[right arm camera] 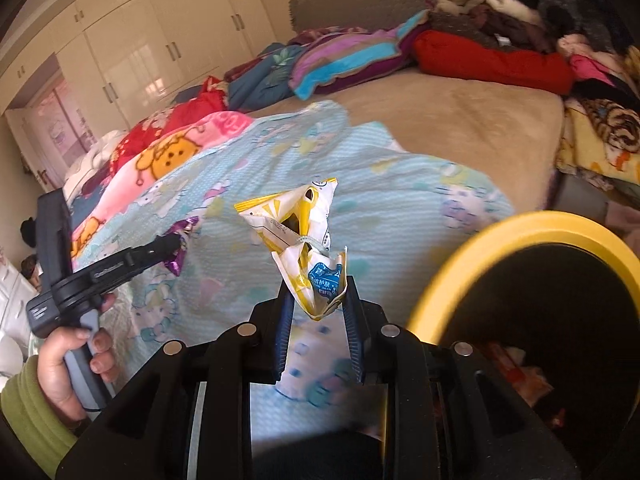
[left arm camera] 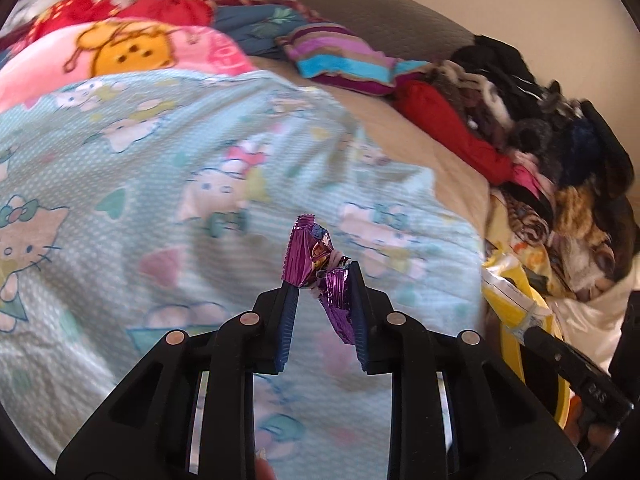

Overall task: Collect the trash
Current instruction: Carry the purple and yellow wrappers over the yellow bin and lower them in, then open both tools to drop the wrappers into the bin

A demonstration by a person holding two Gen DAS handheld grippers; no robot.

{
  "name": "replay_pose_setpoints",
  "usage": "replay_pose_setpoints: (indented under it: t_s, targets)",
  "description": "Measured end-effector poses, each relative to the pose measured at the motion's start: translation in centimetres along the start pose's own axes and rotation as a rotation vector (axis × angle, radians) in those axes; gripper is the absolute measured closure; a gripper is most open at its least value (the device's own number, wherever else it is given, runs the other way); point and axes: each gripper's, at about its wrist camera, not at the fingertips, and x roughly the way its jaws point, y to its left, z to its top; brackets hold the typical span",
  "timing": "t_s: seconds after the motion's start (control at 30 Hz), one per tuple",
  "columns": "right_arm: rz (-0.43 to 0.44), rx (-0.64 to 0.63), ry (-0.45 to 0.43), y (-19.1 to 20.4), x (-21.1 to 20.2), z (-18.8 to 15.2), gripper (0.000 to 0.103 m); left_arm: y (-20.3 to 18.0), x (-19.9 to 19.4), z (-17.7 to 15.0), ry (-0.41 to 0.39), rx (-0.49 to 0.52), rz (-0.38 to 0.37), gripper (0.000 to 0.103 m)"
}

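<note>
A crumpled purple foil wrapper (left arm camera: 316, 260) is pinched between the tips of my left gripper (left arm camera: 322, 276), lifted above the light blue cartoon-cat blanket (left arm camera: 160, 184). My right gripper (right arm camera: 316, 284) is shut on a yellow and white plastic packet (right arm camera: 300, 224) that sticks up past its fingertips. In the right wrist view the left gripper (right arm camera: 176, 240) shows at the left with the purple wrapper (right arm camera: 182, 248), held by a hand (right arm camera: 76, 364) in a green sleeve. The yellow packet (left arm camera: 508, 292) and the right gripper's finger (left arm camera: 568, 356) show at the right of the left wrist view.
A yellow-rimmed bin (right arm camera: 520, 236) with a dark inside stands at the right, trash lying at its bottom; its rim (left arm camera: 556, 364) also shows in the left wrist view. A pile of clothes (left arm camera: 540, 128) lines the bed's right side. Folded blankets (right arm camera: 344, 60) lie at the head; white wardrobes (right arm camera: 160, 40) stand behind.
</note>
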Motion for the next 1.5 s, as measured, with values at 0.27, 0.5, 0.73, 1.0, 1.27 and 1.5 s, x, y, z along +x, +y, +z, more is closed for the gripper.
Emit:
replay_pose_setpoints:
  t_s: [0.27, 0.5, 0.73, 1.0, 1.27, 1.5]
  targets:
    - [-0.060, 0.025, -0.025, -3.1, -3.5, -0.1, 0.080, -5.3, -0.6, -1.3, 0.008, 0.101, -0.069, 0.085]
    - [-0.113, 0.023, -0.043, -5.1, -6.5, -0.6, 0.080, -9.1, -1.0, -2.7, 0.027, 0.167, -0.128, 0.085]
    - [-0.176, 0.047, -0.046, -7.6, -8.9, -1.6, 0.080, -12.7, -1.6, -3.8, 0.033, 0.246, -0.184, 0.085]
    - [-0.254, 0.069, -0.050, -10.4, -10.9, -2.6, 0.080, -15.9, -2.2, -4.8, 0.039, 0.311, -0.222, 0.085]
    - [-0.299, 0.091, -0.034, -12.7, -12.0, -3.3, 0.080, -18.3, -2.7, -6.1, 0.050, 0.371, -0.255, 0.085]
    - [-0.311, 0.129, 0.001, -14.2, -12.1, -4.7, 0.077, -20.5, -2.1, -7.5, 0.082, 0.428, -0.271, 0.085]
